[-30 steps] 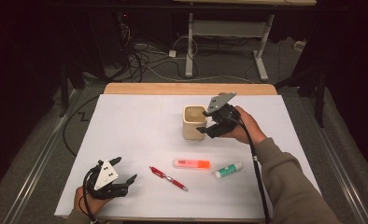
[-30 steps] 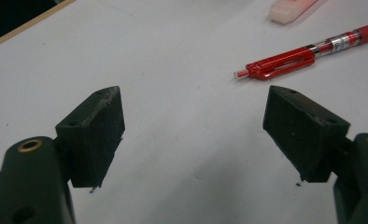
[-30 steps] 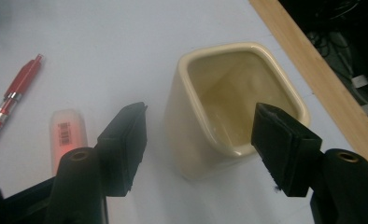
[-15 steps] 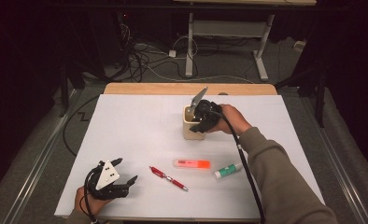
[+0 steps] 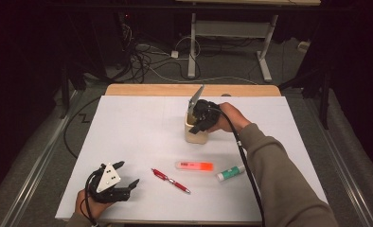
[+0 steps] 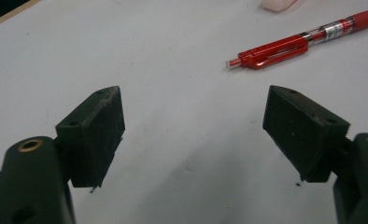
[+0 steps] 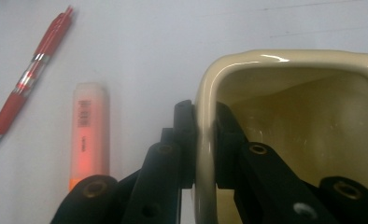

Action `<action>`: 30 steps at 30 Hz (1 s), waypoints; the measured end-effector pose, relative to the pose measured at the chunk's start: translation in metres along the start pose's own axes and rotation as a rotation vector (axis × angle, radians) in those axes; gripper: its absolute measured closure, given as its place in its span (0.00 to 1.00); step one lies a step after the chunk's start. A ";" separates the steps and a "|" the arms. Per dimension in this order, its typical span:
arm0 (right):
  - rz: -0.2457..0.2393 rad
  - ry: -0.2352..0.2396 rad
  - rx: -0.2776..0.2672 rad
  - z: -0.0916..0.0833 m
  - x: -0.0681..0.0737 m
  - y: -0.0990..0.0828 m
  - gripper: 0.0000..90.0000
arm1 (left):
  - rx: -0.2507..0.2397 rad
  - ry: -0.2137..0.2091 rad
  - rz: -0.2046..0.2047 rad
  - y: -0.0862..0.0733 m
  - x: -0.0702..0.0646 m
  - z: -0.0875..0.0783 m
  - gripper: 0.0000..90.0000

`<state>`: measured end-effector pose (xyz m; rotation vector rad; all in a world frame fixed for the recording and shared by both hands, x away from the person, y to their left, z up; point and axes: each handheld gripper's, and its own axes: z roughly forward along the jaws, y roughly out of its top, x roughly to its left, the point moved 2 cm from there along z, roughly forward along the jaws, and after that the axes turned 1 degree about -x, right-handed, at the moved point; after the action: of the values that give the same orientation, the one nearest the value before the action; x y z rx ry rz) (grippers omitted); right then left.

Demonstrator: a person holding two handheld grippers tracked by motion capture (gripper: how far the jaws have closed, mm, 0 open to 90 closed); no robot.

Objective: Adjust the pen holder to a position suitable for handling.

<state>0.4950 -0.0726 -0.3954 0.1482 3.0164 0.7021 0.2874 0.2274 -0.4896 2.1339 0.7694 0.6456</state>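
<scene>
A cream square cup (image 5: 196, 135) stands upright at mid-table. My right gripper (image 5: 199, 121) reaches it from the right and is shut on its near wall. In the right gripper view the jaws (image 7: 204, 116) have just been closing and now pinch the rim of the cup (image 7: 313, 116), one pad inside and one outside. My left gripper (image 5: 128, 173) rests open on the table at the front left; its pads (image 6: 95, 126) stand wide apart with nothing between them. A red pen (image 5: 171, 180) lies just to its right, also in the left gripper view (image 6: 303, 42).
An orange highlighter (image 5: 194, 166) and a green-and-white tube (image 5: 230, 173) lie in front of the cup. The white sheet (image 5: 137, 127) covers the table, with a wooden strip (image 5: 189, 90) at the back. Table legs and cables stand on the floor beyond.
My right gripper moved left onto the cup, tilted down and closed its jaws on the cup's wall. The left gripper stayed where it was.
</scene>
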 end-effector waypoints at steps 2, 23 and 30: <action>-0.025 0.024 0.009 -0.001 0.004 0.000 0.93 | -0.001 0.000 -0.002 0.000 0.000 0.000 0.23; -0.090 -0.022 -0.064 -0.017 0.039 -0.002 0.84 | 0.020 0.001 0.020 0.000 -0.003 0.001 0.23; -0.037 -0.111 -0.153 -0.032 0.047 -0.009 0.82 | 0.020 0.003 0.028 0.001 -0.004 0.001 0.23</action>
<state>0.4454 -0.0901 -0.3719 0.1218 2.8402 0.8855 0.2854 0.2242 -0.4901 2.1658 0.7518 0.6580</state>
